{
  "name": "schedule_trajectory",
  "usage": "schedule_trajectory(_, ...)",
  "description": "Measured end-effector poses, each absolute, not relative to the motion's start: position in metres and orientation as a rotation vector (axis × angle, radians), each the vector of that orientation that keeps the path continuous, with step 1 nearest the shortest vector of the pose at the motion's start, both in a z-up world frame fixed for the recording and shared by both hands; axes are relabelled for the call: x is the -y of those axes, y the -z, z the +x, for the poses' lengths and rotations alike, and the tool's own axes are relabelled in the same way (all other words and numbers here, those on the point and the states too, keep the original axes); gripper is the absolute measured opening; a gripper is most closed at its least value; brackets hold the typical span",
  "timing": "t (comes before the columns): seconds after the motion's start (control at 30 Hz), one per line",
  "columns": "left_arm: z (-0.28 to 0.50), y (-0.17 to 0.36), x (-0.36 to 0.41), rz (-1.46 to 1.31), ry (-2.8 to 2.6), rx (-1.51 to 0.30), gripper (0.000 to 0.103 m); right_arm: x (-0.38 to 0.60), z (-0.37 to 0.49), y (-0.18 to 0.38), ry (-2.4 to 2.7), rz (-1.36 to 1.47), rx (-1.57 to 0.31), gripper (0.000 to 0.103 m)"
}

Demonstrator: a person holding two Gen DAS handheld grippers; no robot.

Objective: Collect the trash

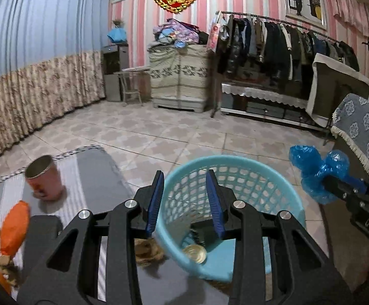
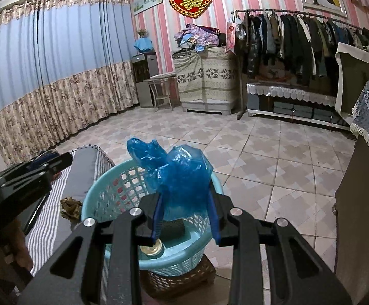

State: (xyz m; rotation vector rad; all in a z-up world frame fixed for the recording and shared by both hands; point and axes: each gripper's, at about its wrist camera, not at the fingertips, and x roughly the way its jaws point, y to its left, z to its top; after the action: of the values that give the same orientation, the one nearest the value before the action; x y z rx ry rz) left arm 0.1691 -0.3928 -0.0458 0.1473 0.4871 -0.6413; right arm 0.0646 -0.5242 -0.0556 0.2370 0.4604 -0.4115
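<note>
Above the blue basket, the right gripper has its fingers clenched on a crumpled blue bag, the left gripper is released and empty, and an early release could drift the light bag past the rim.

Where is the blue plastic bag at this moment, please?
The blue plastic bag is pinched in the right gripper, above the light blue basket; in the left wrist view it appears right of that basket.

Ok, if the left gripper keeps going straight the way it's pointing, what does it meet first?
Most likely the teal basket: the left gripper, with nothing between its fingers, points down into its mouth, so it would meet the inner mesh wall or the floor near the round tin lid. Depth is uncertain.
</note>
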Motion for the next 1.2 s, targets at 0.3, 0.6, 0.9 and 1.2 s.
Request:
schedule_trajectory(0.3, 0.193, 0.031, 0.382, 0.156, 0.652, -0.492, 0.008, 0.533, 0.066, 0.06, 0.422, 0.251, -0.458, 0.031)
schedule_trajectory(0.6, 0.196, 0.022, 0.345, 0.163, 0.632, -0.454, 0.008, 0.527, 0.07, 0.067, 0.39, 0.269, -0.458, 0.031)
schedule_trajectory(0.9, 0.198, 0.074, 0.332, 0.182, 0.573, -0.617, 0.075, 0.523, 0.071, 0.069, 0.379, 0.278, -0.465, 0.031)
schedule_trajectory(1.2, 0.212, 0.117, 0.341, 0.231, 0.577, -0.751, 0.063, 0.521, 0.072, 0.07, 0.382, 0.26, -0.474, 0.031)
